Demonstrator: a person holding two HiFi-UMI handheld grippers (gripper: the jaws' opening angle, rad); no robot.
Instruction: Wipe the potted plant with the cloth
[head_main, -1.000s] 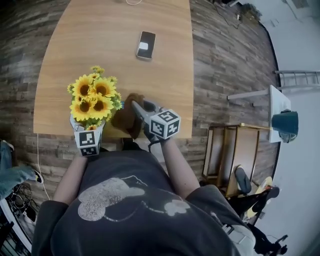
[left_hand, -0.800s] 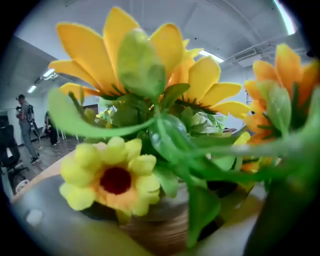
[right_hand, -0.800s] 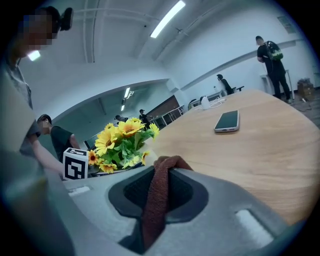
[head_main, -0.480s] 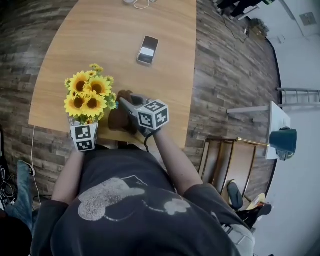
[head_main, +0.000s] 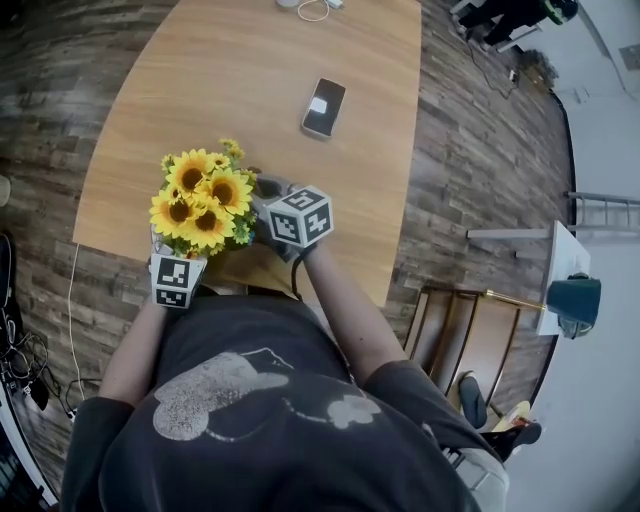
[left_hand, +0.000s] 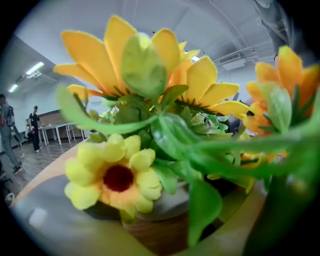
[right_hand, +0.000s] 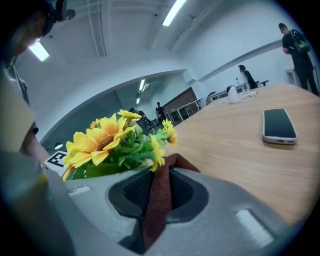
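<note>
A potted plant of yellow sunflowers (head_main: 205, 203) stands near the front edge of the wooden table (head_main: 250, 90). My left gripper (head_main: 178, 252) reaches in under the blooms. Its jaws have just been closing, and in the left gripper view they sit on either side of the brown pot (left_hand: 155, 232) and press on it. My right gripper (head_main: 268, 198) is shut on a brown cloth (right_hand: 159, 200), just right of the flowers (right_hand: 107, 140). The cloth's top edge sticks out close to the small blooms; I cannot tell whether it touches them.
A phone (head_main: 324, 107) lies face up on the table beyond the plant, to the right. A white cable (head_main: 312, 8) lies at the far edge. Wood-look floor surrounds the table, with shelving (head_main: 470, 330) at the right. People stand far off in the room.
My right gripper has carried the cloth leftward, up against the right side of the flowers. The left gripper has stayed at the pot.
</note>
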